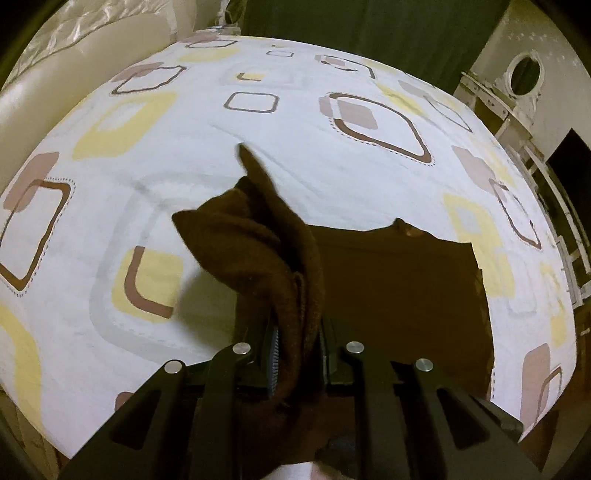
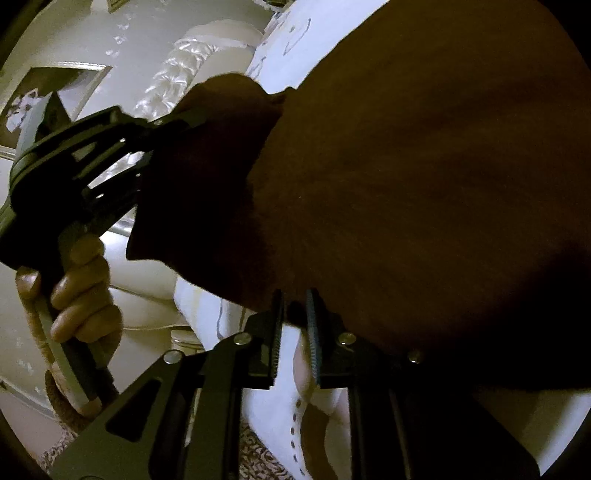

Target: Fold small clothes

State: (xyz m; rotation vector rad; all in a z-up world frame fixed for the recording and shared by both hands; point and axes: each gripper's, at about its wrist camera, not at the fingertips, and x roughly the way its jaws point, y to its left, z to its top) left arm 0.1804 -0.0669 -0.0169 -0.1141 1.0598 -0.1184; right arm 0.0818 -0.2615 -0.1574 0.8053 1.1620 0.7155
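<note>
A dark brown garment [image 1: 388,288] lies partly flat on the patterned bed sheet [image 1: 258,129]. My left gripper [image 1: 297,350] is shut on a bunched edge of it, and a fold of cloth rises in front of the fingers. In the right wrist view the same brown garment [image 2: 406,166] hangs lifted and fills most of the frame. My right gripper [image 2: 295,325] pinches its lower edge between nearly closed pads. The left gripper [image 2: 155,147], held by a hand [image 2: 81,295], grips the garment's other end at the left.
The bed has a cream padded headboard [image 1: 44,85] at the left. A white carved furniture piece [image 1: 517,85] stands at the right past the bed's edge. A dark green curtain [image 1: 369,26] hangs behind. A patterned rug [image 2: 258,458] lies on the floor below.
</note>
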